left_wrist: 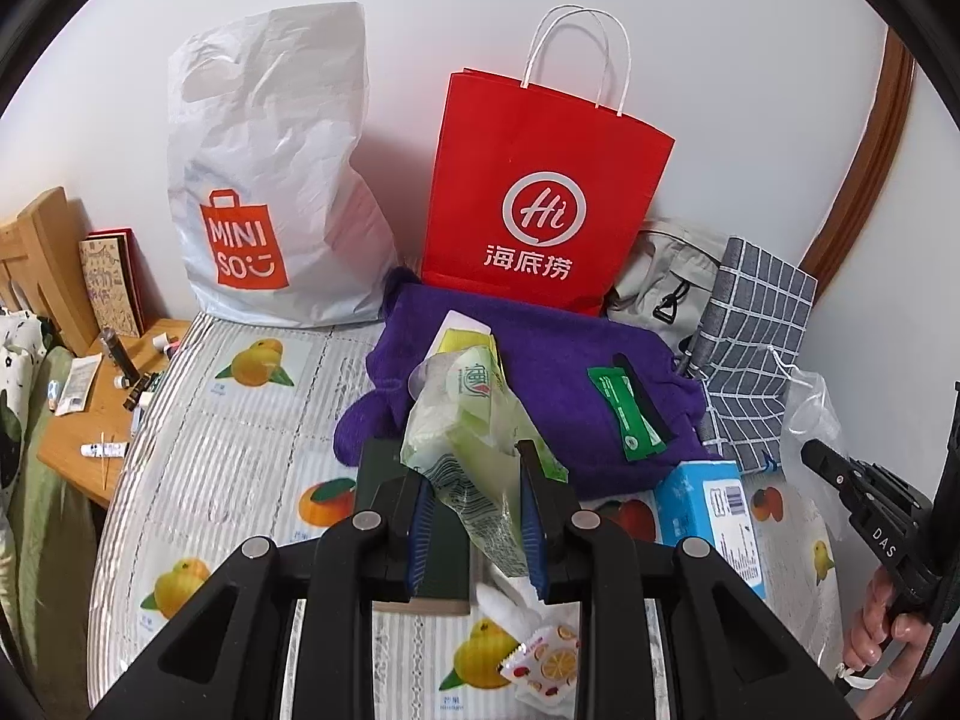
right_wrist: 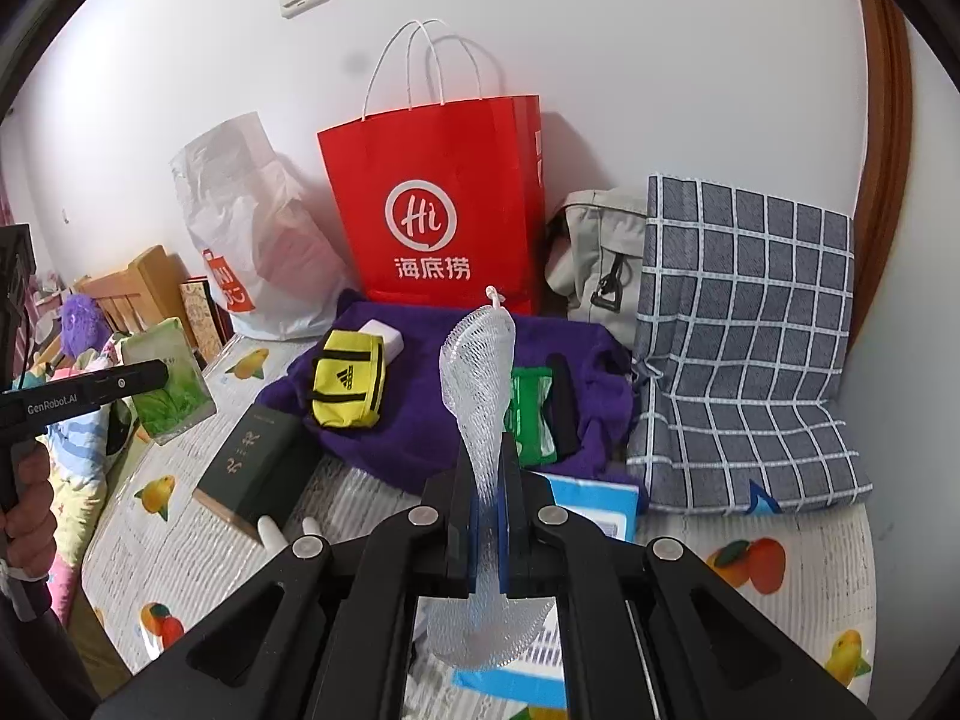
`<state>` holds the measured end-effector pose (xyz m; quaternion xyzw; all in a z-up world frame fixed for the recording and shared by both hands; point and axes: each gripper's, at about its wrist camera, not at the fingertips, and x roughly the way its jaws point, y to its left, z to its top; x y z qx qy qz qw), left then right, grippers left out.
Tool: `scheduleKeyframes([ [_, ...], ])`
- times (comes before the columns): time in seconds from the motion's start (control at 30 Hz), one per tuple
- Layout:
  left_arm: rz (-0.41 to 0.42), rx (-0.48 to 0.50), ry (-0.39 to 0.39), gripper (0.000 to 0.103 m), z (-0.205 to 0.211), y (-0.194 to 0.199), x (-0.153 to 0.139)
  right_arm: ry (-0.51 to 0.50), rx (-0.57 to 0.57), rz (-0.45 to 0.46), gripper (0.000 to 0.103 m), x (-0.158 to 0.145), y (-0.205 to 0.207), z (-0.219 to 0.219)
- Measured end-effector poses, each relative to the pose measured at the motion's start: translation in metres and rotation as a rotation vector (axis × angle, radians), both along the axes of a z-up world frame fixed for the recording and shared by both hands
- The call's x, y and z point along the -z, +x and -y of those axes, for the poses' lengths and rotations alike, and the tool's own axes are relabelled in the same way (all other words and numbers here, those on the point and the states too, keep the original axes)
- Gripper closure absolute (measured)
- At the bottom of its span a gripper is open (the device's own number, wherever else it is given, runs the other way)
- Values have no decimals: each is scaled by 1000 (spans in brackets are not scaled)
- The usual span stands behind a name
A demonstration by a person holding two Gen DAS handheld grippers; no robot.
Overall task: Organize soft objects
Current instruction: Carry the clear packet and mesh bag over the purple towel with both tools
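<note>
A soft green-and-white plastic tissue pack is pinched between the narrowed jaws of the left gripper and held above the fruit-printed bed cover; Chinese characters are printed on the pack, too small to be read. In the right wrist view, a white foam mesh sleeve is clamped by the pressed-together jaws of the right gripper, its netting rising upright in front of the lens. "GenRobot.AI" is read on the left gripper's finger in that view, and "DAS" on the right gripper's body in the left view. Against the wall, a red paper bag with white twisted handles is seen, marked "Hi" in a white ring above "海底捞"; beside it a crumpled white plastic bag is labelled "MINISO". A purple fleece cloth is spread below the red bag, and on it a small yellow pouch with black straps, bearing the adidas logo, is laid. A dark green hardcover book with gold characters lies just beside the cloth.
</note>
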<state>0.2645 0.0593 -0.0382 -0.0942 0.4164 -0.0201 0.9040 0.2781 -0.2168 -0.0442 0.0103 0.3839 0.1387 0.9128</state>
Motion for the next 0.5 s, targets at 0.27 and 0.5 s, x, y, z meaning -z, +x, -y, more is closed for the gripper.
scheduleKeyframes([
  [0.27, -2, -14, 19, 79, -6, 25, 2, -3, 8, -8, 99, 5, 29, 1],
  [0.5, -15, -28, 33, 79, -13, 44, 8, 0, 11, -8, 99, 11, 56, 1],
])
